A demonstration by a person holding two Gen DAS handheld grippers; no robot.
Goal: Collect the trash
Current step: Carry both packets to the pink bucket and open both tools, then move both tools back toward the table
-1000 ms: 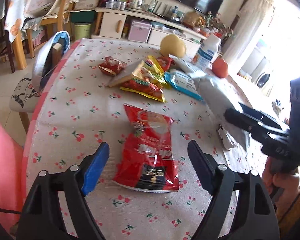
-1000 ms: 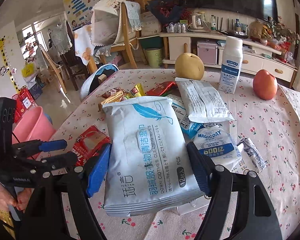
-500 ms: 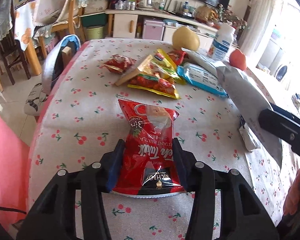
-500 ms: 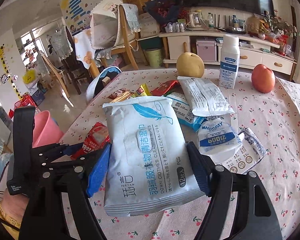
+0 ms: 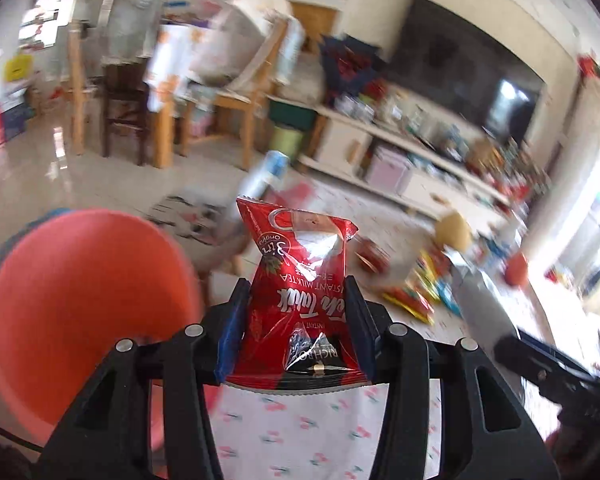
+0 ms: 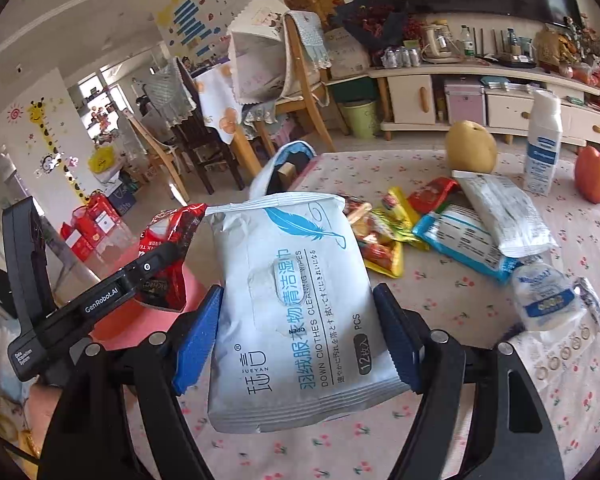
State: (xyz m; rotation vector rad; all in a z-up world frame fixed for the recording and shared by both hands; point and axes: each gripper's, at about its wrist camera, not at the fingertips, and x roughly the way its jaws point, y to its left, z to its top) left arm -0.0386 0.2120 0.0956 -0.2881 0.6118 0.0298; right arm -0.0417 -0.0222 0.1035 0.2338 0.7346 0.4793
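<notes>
My left gripper (image 5: 296, 316) is shut on a red instant milk tea packet (image 5: 300, 280) and holds it in the air above the table's left edge, beside a pink bin (image 5: 84, 308). The same packet (image 6: 168, 256) shows in the right wrist view, clamped in the left gripper (image 6: 140, 276). My right gripper (image 6: 300, 332) is shut on a white pack of clothes cleaning wipes (image 6: 296, 308), held clear of the tablecloth. Several more wrappers (image 6: 384, 236) and wipe packs (image 6: 468, 236) lie on the table further back.
The cherry-print tablecloth (image 6: 460, 300) also carries a yellow pear (image 6: 470, 152), a red apple (image 6: 592, 180), a white bottle (image 6: 542, 152) and a crumpled white pack (image 6: 548, 300). A chair back (image 6: 284, 168) stands at the far edge. Wooden chairs and a TV cabinet fill the room behind.
My left gripper closed on the red packet, lifted it off the table and swung left toward the pink bin. My right gripper rose a little and moved leftward with the wipes pack.
</notes>
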